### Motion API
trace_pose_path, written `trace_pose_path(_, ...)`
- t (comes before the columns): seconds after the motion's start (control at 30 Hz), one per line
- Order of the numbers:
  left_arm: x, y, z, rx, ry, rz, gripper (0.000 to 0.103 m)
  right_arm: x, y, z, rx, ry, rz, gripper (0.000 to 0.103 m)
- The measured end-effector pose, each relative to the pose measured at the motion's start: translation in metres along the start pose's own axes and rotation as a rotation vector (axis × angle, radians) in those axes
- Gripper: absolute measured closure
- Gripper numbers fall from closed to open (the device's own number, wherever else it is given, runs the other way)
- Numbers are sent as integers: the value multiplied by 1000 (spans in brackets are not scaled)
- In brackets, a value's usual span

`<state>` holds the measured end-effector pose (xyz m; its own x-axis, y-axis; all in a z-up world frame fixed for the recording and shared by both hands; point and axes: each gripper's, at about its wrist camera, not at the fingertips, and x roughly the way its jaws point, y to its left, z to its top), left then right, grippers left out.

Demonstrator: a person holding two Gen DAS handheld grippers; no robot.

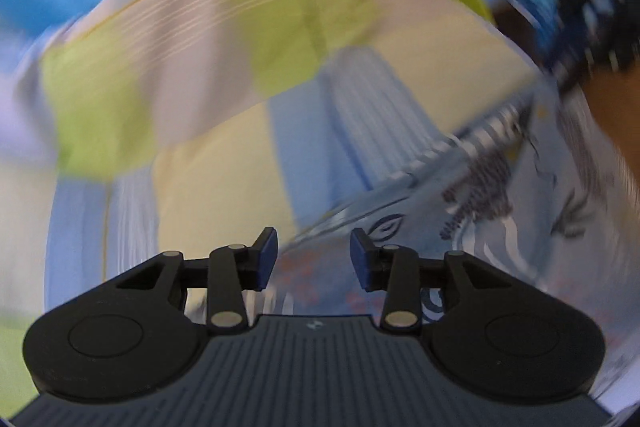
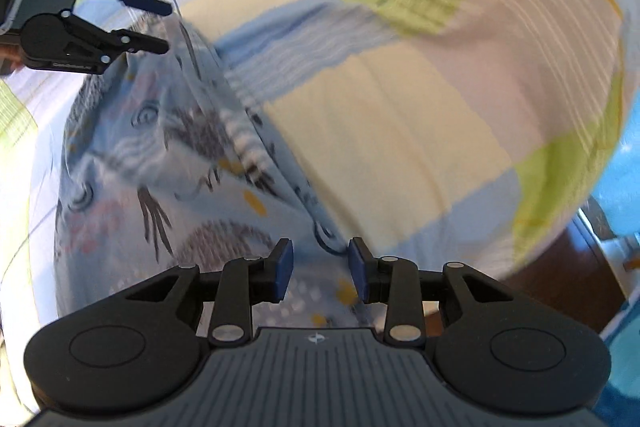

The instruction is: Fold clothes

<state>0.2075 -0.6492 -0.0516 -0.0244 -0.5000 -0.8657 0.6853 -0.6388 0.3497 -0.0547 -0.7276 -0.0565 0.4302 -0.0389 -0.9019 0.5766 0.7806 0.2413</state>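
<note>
Patterned garment (image 2: 168, 163) on checked bedsheet (image 2: 400, 131), both grippers' jaws apart

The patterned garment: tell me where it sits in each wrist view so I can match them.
Left wrist view: the patterned garment fills the lower right, running under the open left gripper.
Right wrist view: it fills the left and centre, down to the open right gripper.
Shared landmark: the checked bedsheet underneath.
</note>
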Motion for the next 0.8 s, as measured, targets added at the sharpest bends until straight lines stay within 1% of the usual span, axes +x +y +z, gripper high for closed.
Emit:
trace_pose_path(0.07, 10, -5, 1, 57, 18, -14, 71, -2, 0, -6, -30, -6, -16, 68)
trace_pose_path(0.1, 13, -5, 1, 69, 29, -22, 81, -3, 0, -8, -51, -17, -23, 68)
trace_pose_path(0.13, 16, -5, 1, 80, 39, -29, 94, -4, 0, -9, -72, -28, -29, 68)
trace_pose_path(0.2, 17, -7, -1, 85, 47, -36, 103, -3, 4, -8, -125, -51, -36, 68)
trace_pose_path(0.27, 17, -5, -2, 59, 44, -34, 103, 1, 9, -5, -190, -53, -38, 67)
trace_pose_path(0.3, 16, -2, -2, 31, 42, -28, 103, 4, 11, -5, -218, -45, -38, 67)
trace_pose_path(0.33, 15, 2, -1, -17, 39, -19, 103, 8, 13, -5, -233, -32, -44, 75)
trace_pose_path(0.4, 14, 16, 0, -150, 28, 17, 103, 10, 13, -9, -224, 2, -61, 101)
trace_pose_path(0.47, 14, 35, 1, -306, 19, 52, 103, 4, 13, -18, -197, 14, -54, 103)
trace_pose_path(0.5, 15, 44, 1, -365, 19, 59, 103, 2, 13, -22, -182, 27, -45, 103)
trace_pose_path(0.53, 16, 49, 2, -391, 17, 55, 103, 0, 13, -26, -171, 38, -42, 103)
trace_pose_path(0.6, 16, 48, 5, -358, 14, 28, 103, -3, 13, -30, -150, 54, -45, 103)
trace_pose_path(0.67, 12, 40, 5, -281, 20, -1, 103, -5, 11, -33, -94, 71, -30, 103)
trace_pose_path(0.73, 12, 30, 5, -196, 33, -14, 103, -5, 9, -33, -57, 73, -25, 102)
trace_pose_path(0.77, 12, 24, 4, -160, 39, -21, 102, -6, 9, -33, -50, 63, -27, 100)
trace_pose_path(0.8, 11, 20, 2, -135, 42, -28, 99, -8, 9, -31, -46, 43, -29, 96)
